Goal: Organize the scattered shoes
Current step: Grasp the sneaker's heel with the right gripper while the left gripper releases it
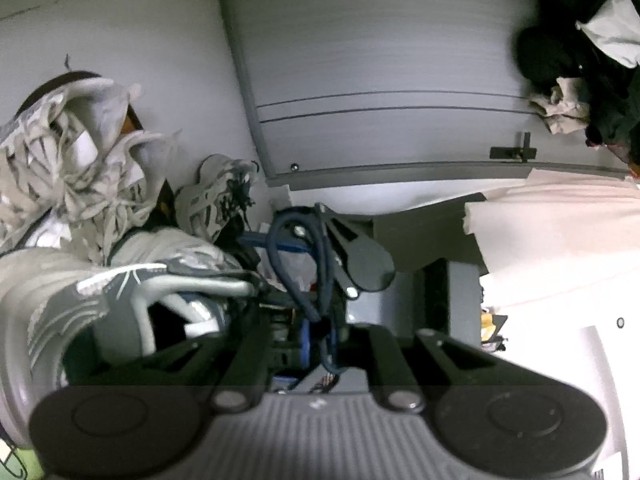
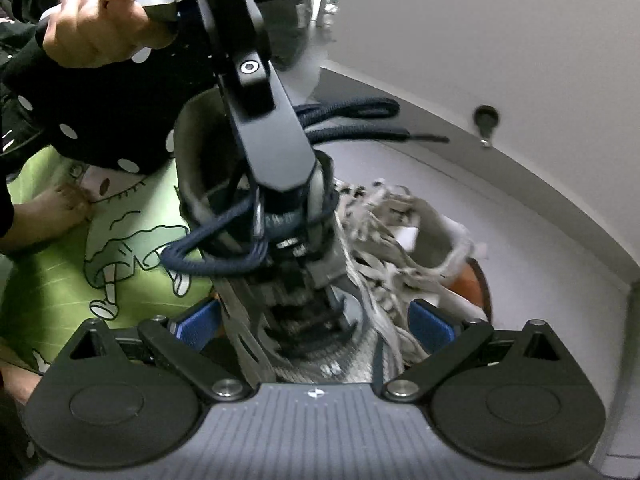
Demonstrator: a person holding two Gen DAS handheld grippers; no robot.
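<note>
Grey cabinet (image 1: pixel 380 80) ahead of and above the left jaws. Grey shoe (image 2: pixel 320 300) with navy laces (image 2: pixel 208 258) sits between the right gripper (image 2: pixel 314 324) jaws, spread wide around it; left gripper (image 2: pixel 276 152) reaches into its opening, grip unclear. White-laced shoe (image 2: pixel 404 232) just right of the right jaws.

The left gripper (image 2: pixel 280 184) hides the grey shoe's (image 2: pixel 208 160) tongue and lace eyelets; its fingertips are buried among navy laces (image 2: pixel 208 256); the pale shoe (image 2: pixel 404 232) at three o'clock is motion-blurred; in the left wrist view, a shoe (image 1: pixel 60 300) at nine o'clock is cut off.
</note>
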